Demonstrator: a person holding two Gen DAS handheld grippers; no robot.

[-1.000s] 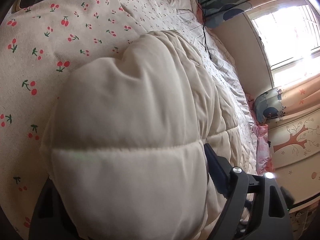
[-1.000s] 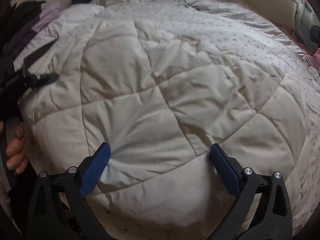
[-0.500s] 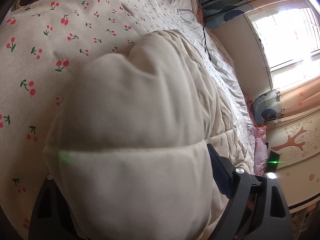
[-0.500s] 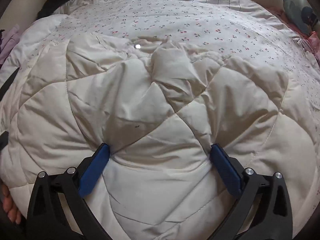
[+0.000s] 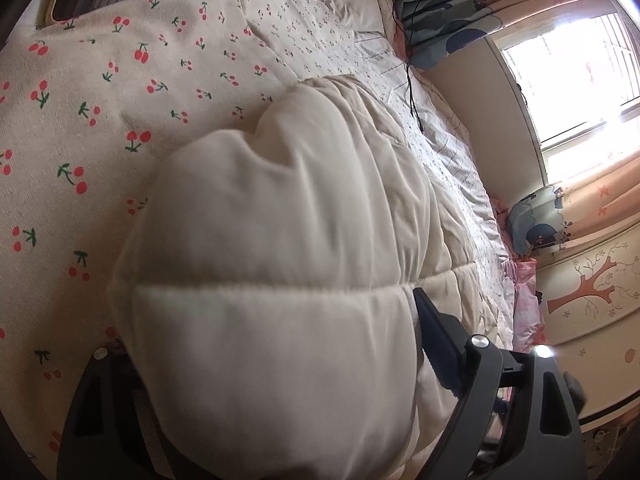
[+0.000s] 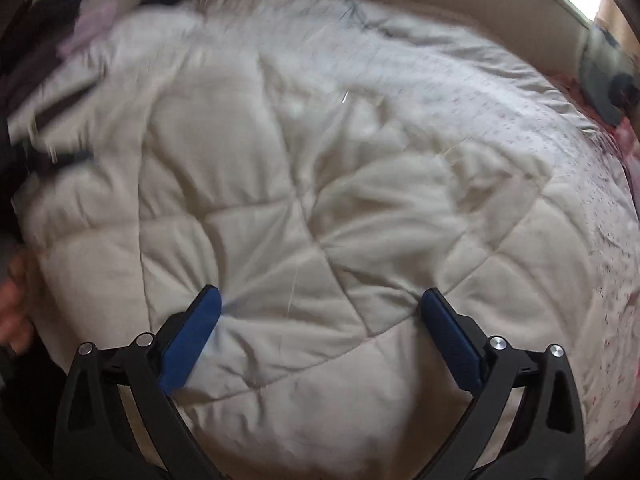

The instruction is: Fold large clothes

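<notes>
Thick cream quilted comforter bunched on cherry-print bedsheet | left gripper clamped wide around its thick fold | right gripper spread apart, blue pads pressing into quilt top

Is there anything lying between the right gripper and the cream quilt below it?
No, nothing visible. The right gripper stands wide open directly over the quilt, with only quilted fabric showing between its blue fingers. The picture is blurred, so contact cannot be told.
</notes>
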